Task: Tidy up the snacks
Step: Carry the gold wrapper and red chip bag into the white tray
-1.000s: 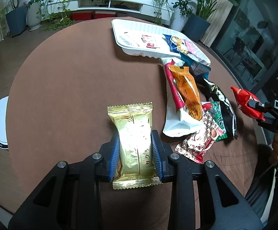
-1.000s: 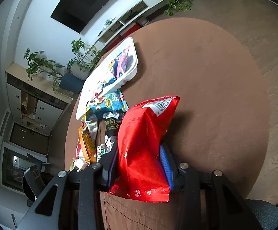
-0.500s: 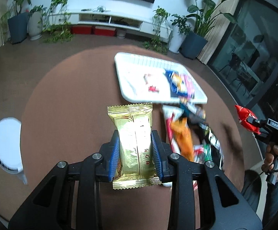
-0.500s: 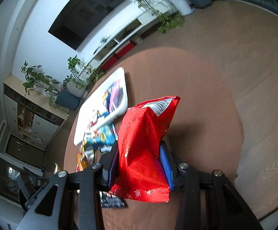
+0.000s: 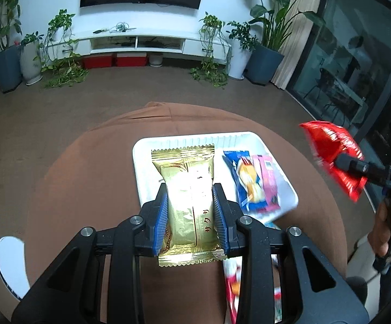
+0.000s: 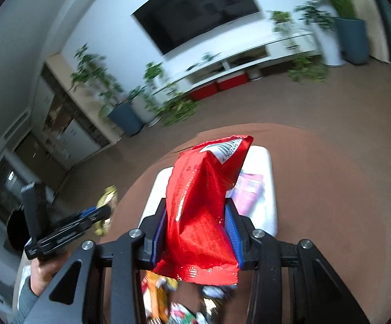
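My left gripper point(image 5: 190, 216) is shut on a gold snack pack point(image 5: 187, 199) and holds it in the air over the near left part of the white tray point(image 5: 138, 167). The tray holds a blue pack point(image 5: 245, 181) and a pink pack point(image 5: 267, 178). My right gripper point(image 6: 199, 232) is shut on a red snack bag point(image 6: 201, 210), raised above the tray point(image 6: 269, 197); it also shows in the left wrist view point(image 5: 344, 162) at the right. Loose snacks point(image 6: 163, 297) lie on the brown round table point(image 6: 330, 189) below.
The left gripper with its gold pack shows at the left of the right wrist view point(image 6: 87, 216). A white round object point(image 5: 9, 264) sits beyond the table's left edge. Plants and a TV cabinet point(image 5: 141, 43) stand far behind.
Both grippers have risen and moved forward toward the tray with their packs. The gold pack now hangs over the tray; the red bag is higher and closer to it.
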A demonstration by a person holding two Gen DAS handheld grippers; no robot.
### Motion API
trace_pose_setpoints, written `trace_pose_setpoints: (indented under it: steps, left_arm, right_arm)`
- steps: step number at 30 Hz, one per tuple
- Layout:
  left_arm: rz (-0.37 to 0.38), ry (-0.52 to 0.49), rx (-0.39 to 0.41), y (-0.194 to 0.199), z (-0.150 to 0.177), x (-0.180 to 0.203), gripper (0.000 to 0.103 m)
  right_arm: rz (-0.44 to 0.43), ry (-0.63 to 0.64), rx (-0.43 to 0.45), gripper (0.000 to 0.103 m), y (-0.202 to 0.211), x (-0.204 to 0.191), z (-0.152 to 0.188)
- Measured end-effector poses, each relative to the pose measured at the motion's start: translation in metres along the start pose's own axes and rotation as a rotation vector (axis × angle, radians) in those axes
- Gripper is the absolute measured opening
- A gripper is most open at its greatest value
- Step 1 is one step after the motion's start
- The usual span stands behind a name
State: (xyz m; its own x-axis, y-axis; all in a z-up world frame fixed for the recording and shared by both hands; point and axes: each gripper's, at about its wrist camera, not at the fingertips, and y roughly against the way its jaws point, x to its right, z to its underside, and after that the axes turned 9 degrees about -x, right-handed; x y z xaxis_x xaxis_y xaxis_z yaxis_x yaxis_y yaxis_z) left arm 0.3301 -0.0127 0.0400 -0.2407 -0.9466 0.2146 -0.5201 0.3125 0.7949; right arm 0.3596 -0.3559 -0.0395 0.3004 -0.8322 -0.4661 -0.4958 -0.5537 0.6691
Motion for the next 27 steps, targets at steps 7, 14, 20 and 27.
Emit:
trace_pose_setpoints:
  steps: [7,14,20,27]
  left_arm:
    - [-0.022,-0.001,-0.075,-0.066,-0.029,-0.002,0.029]
    - [-0.031,-0.015,-0.131,-0.122,-0.027,0.01,0.029]
    - [-0.04,-0.006,-0.148,-0.153,-0.027,0.008,0.029]
    - [-0.054,-0.003,-0.163,-0.175,-0.024,0.013,0.03]
  right_arm:
    - [0.057,0.068,-0.108,0.042,-0.08,-0.014,-0.033]
    - [0.099,0.093,-0.196,0.042,-0.132,-0.012,-0.041]
    - [0.137,0.124,-0.244,0.042,-0.155,-0.013,-0.032]
    - [0.169,0.13,-0.269,0.042,-0.167,-0.007,-0.025]
